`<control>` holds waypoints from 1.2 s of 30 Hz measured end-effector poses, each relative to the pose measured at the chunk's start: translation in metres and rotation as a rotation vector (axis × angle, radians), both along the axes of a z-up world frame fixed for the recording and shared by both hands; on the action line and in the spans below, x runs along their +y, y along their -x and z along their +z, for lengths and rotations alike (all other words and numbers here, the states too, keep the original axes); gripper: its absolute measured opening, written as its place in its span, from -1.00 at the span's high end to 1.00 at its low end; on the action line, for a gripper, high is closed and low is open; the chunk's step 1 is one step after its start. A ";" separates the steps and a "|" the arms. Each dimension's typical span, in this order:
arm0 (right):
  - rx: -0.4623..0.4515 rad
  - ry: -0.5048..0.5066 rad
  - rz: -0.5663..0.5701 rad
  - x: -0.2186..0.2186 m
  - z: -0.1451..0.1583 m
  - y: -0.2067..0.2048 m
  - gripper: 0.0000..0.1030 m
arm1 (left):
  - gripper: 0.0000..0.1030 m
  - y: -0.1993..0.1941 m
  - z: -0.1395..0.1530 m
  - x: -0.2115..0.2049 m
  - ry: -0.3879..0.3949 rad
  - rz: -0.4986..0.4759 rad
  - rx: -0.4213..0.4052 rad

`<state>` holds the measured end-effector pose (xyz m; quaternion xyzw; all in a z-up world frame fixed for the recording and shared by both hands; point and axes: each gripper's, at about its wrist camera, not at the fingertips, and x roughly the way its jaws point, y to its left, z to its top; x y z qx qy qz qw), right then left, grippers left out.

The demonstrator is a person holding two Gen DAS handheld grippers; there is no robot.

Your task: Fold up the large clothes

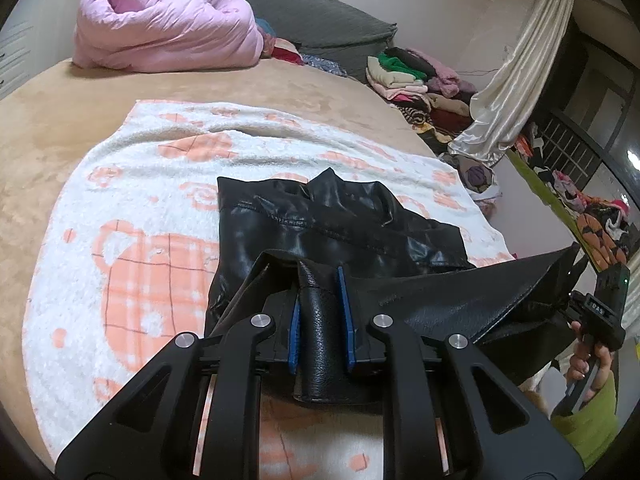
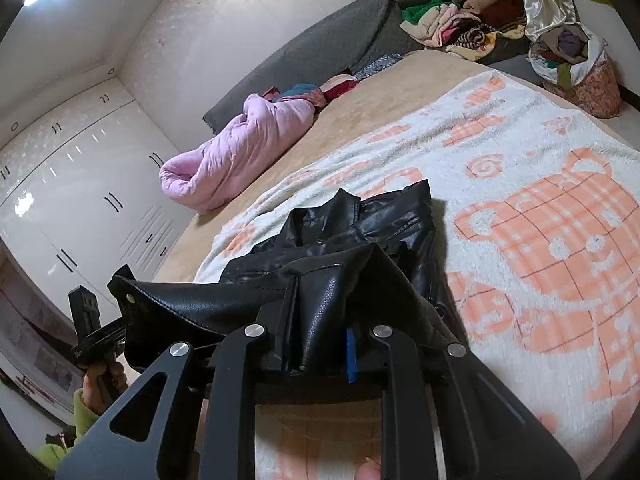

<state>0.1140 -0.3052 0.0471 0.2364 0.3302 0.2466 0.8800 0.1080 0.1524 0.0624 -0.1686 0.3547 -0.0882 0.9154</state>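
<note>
Left wrist view: the left gripper [image 1: 322,316] is clamped on a rolled fold of the black leather jacket [image 1: 320,224], blue pads pressing either side. At right, the person's hand holds the right gripper [image 1: 576,300], partly covered by the lifted hem stretched between the two tools. Right wrist view: the right gripper [image 2: 320,320] likewise pinches a bunched fold of the jacket [image 2: 360,232]; one pad is hidden by leather. The garment's far part lies on the white-and-orange bear blanket [image 1: 132,220], its long axis running away from the cameras, collar end farthest. Beyond lie the tan bedspread [image 1: 60,120], a pink quilt [image 1: 168,28] and a grey headboard cushion [image 1: 304,12]. Heaped clothes [image 1: 416,76] and a cream curtain [image 1: 520,60] flank the bed; individual items there are indistinct.
</note>
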 end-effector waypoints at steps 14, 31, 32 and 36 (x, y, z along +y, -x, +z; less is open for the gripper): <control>0.056 -0.001 -0.035 0.006 -0.004 -0.039 0.65 | 0.79 -0.021 -0.009 0.010 0.021 0.027 0.022; 0.102 0.047 -0.093 0.022 -0.008 -0.091 0.62 | 0.76 -0.059 -0.024 0.022 0.057 0.082 0.045; 0.097 0.045 -0.097 0.023 -0.008 -0.095 0.62 | 0.76 -0.061 -0.026 0.023 0.059 0.087 0.047; 0.095 0.052 -0.114 0.026 -0.012 -0.109 0.62 | 0.76 -0.071 -0.031 0.028 0.054 0.100 0.057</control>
